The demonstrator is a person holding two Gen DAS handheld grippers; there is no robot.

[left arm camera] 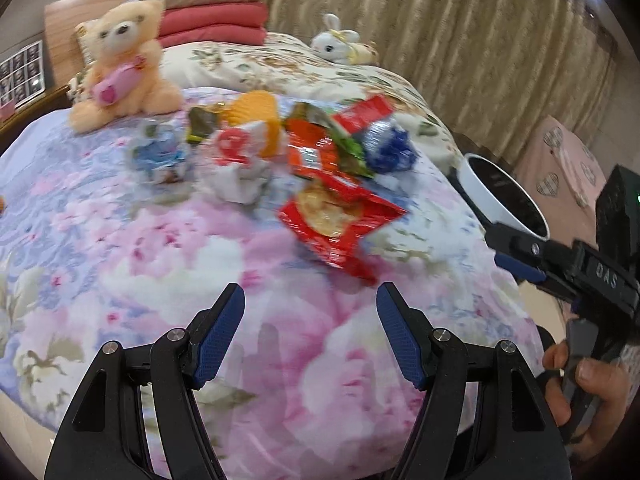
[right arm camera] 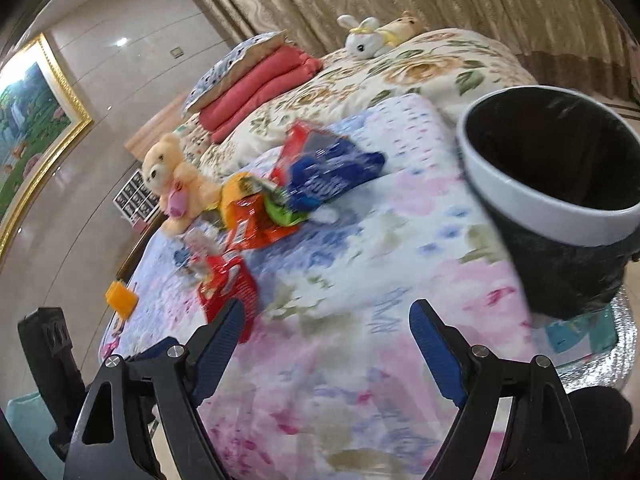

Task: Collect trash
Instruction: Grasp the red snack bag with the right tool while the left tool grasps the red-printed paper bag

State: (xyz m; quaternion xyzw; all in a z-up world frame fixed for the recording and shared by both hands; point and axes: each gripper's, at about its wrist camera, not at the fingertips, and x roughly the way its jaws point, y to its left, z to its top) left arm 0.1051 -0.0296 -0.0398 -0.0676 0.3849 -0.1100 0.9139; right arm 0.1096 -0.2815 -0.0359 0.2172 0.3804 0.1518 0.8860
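Bed (left arm camera: pixel 280 360) strewn with wrappers: approach the nearest red wrapper (left arm camera: pixel 340 220); both left gripper (left arm camera: pixel 310 336) and right gripper (right arm camera: pixel 326 344) jaws released, empty; bin (right arm camera: pixel 560 208) beside the edge.

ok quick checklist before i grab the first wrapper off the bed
1. Left gripper open and empty: ok.
2. Right gripper open and empty: ok.
3. Red snack wrapper nearest the left gripper, nothing lying on it: ok.
4. Trash bin upright beside the bed, mouth open: ok.
5. Teddy bear apart from the wrapper pile: ok.
6. Bin has room inside: cannot tell, its inside is dark.
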